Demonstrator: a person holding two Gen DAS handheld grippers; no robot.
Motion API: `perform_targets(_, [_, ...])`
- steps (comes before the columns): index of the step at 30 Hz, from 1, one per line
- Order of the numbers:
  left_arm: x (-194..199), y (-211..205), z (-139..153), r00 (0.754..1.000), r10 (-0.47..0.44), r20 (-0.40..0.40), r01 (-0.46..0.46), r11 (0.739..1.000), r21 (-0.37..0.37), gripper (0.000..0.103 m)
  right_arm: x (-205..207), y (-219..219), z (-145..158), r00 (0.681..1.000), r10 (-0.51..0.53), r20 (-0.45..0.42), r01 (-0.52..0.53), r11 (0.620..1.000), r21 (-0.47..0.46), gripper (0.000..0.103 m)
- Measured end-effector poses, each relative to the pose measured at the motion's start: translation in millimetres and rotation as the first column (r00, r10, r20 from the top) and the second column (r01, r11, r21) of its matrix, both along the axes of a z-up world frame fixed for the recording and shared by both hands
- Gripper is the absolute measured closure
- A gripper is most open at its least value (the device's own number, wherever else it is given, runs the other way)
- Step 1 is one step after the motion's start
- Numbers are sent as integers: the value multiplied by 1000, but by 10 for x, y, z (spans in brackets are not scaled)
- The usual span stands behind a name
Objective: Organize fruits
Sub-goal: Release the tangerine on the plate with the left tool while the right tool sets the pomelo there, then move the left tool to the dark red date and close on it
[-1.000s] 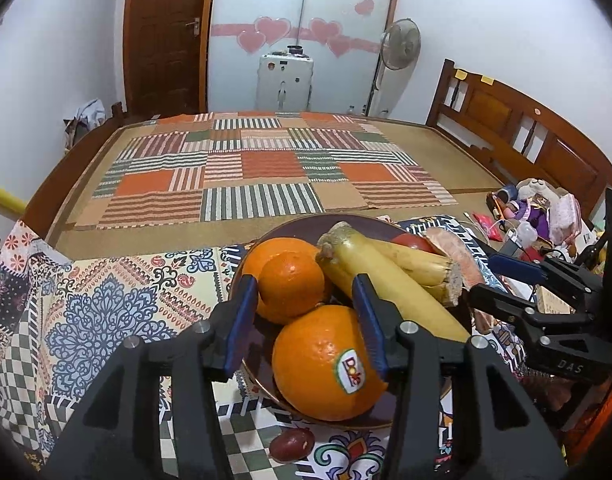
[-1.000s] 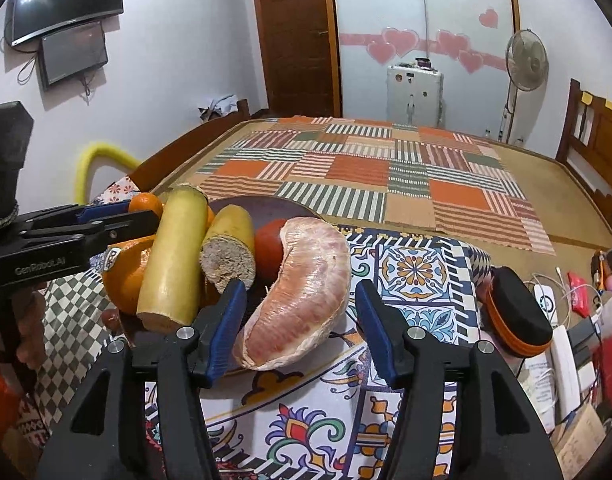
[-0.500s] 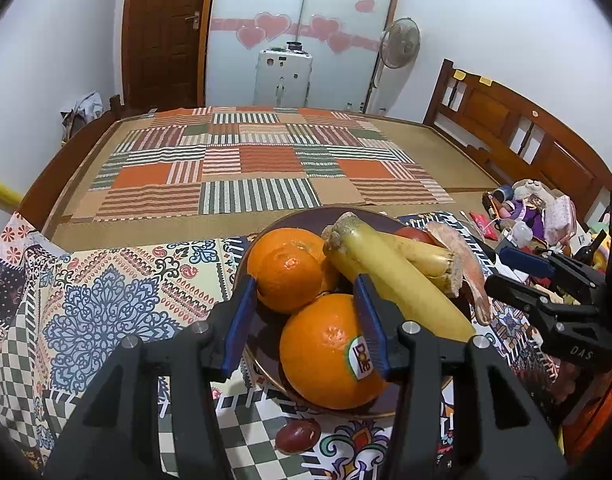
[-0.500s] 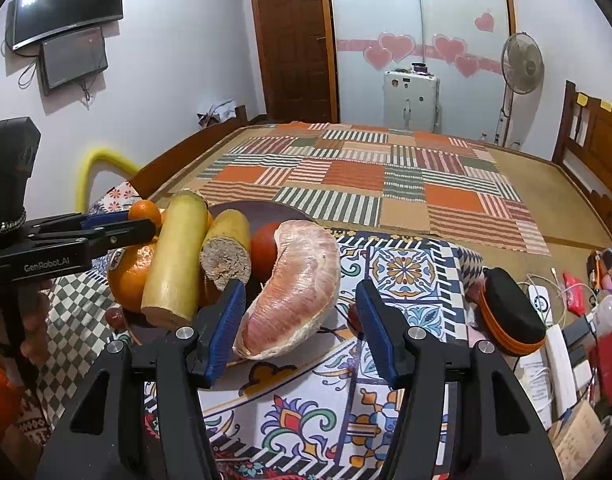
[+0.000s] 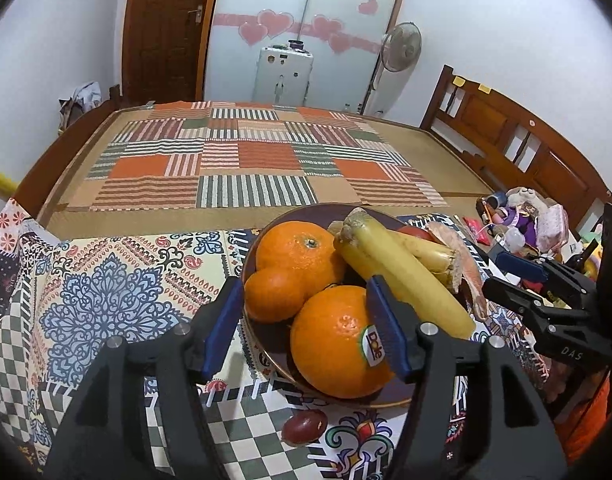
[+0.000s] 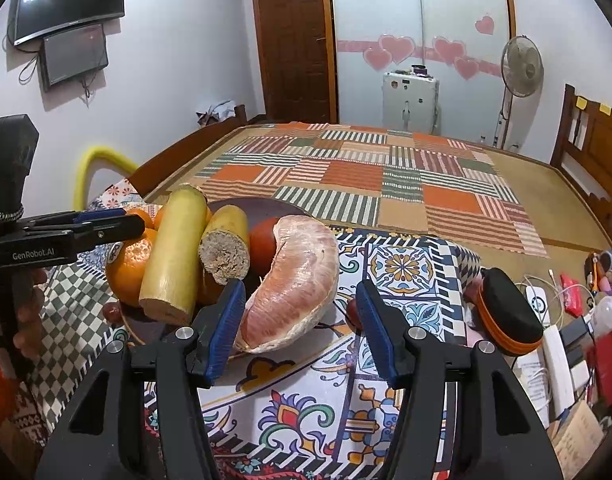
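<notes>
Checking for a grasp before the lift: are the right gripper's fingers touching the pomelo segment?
Apart. In the right wrist view the right gripper is open, and bare tablecloth shows between its right finger and the pomelo segment; the left finger's gap is unclear.

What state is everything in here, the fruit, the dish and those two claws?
Left claw: open, empty, over the stickered orange.
Right claw: open, empty, at the pomelo wedge.
Stickered orange: whole, in the dish.
Pomelo wedge: peeled, leaning on the dish rim.
Two cane pieces: cut, stacked on the oranges.
Dish: piled full.
Small red fruit: outside the dish, on the cloth.
</notes>
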State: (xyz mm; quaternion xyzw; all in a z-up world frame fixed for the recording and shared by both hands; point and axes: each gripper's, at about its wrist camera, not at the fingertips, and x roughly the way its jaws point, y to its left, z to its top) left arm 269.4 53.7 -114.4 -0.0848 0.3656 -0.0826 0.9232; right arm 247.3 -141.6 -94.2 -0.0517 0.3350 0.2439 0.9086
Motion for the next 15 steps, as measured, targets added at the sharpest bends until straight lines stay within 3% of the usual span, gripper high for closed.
perform_targets(9, [-215, 88, 124, 999, 39, 20, -40, 997, 62, 39, -67, -144, 72, 999, -25, 23, 25, 1000, -3, 49])
perform_targets(15, [-527, 144, 42, 999, 43, -15, -41, 990, 136, 39, -151, -337, 69, 998, -61, 14, 61, 998, -24, 49])
